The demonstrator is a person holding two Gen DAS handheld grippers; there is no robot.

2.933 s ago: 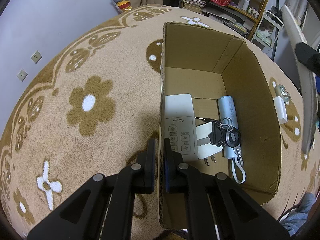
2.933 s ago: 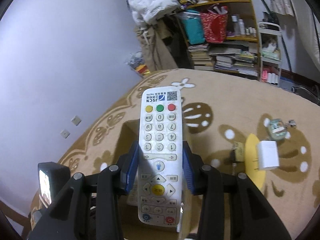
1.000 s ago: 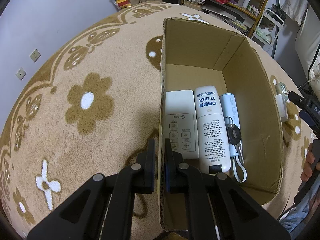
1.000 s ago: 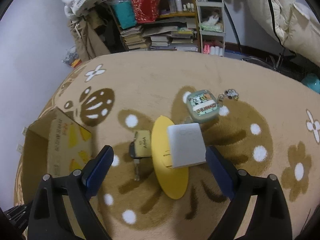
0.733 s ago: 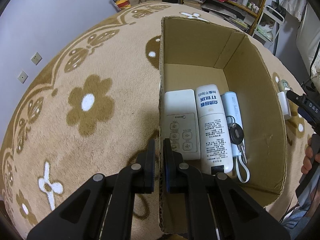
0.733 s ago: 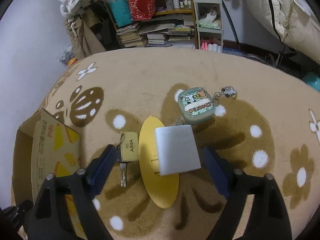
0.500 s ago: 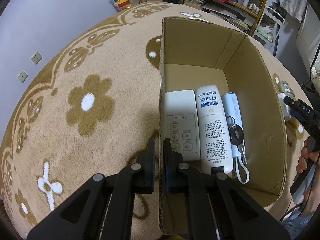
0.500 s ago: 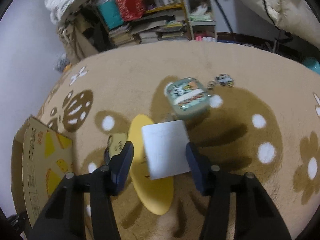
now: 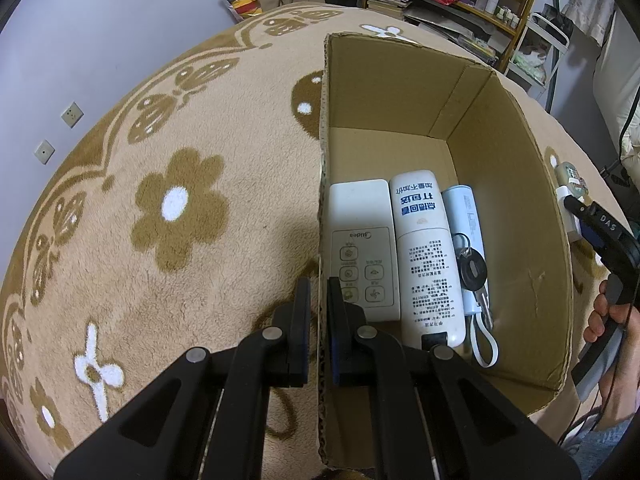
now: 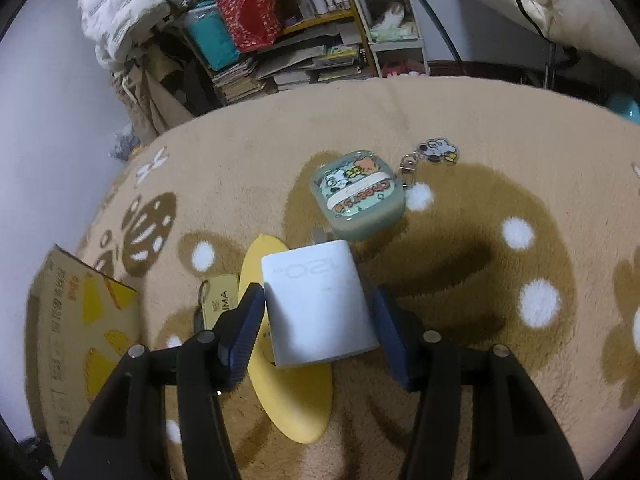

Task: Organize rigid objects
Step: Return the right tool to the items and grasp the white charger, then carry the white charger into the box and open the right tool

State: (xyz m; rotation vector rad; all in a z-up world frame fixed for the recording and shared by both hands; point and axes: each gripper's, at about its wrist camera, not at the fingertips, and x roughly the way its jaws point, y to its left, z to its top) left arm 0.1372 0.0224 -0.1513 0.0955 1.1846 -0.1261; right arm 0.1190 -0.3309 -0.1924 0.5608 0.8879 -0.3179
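My left gripper [image 9: 319, 312] is shut on the near left wall of an open cardboard box [image 9: 516, 216]. In the box lie a white Midea remote [image 9: 362, 240], a white remote face down [image 9: 424, 248], a pale blue power bank [image 9: 466, 232] and a black key [image 9: 473, 270]. My right gripper [image 10: 320, 320] is open, its blue pads either side of a white 120W charger [image 10: 316, 300] that lies partly on a yellow oval disc [image 10: 288, 384]. There are small gaps to both pads. The right gripper also shows at the right edge of the left wrist view [image 9: 600, 232].
A green cartoon earbud case [image 10: 358, 196] with a keychain charm [image 10: 436, 150] lies just beyond the charger. A tan AIMA key tag [image 10: 220, 298] lies left of the disc. The box's outer wall [image 10: 76, 332] is at the left. Cluttered shelves [image 10: 280, 28] stand behind the flowered carpet.
The white remote has been laid in the box. My right gripper, now empty, has moved down over the white charger and narrowed around it. The left gripper has kept its hold on the box wall.
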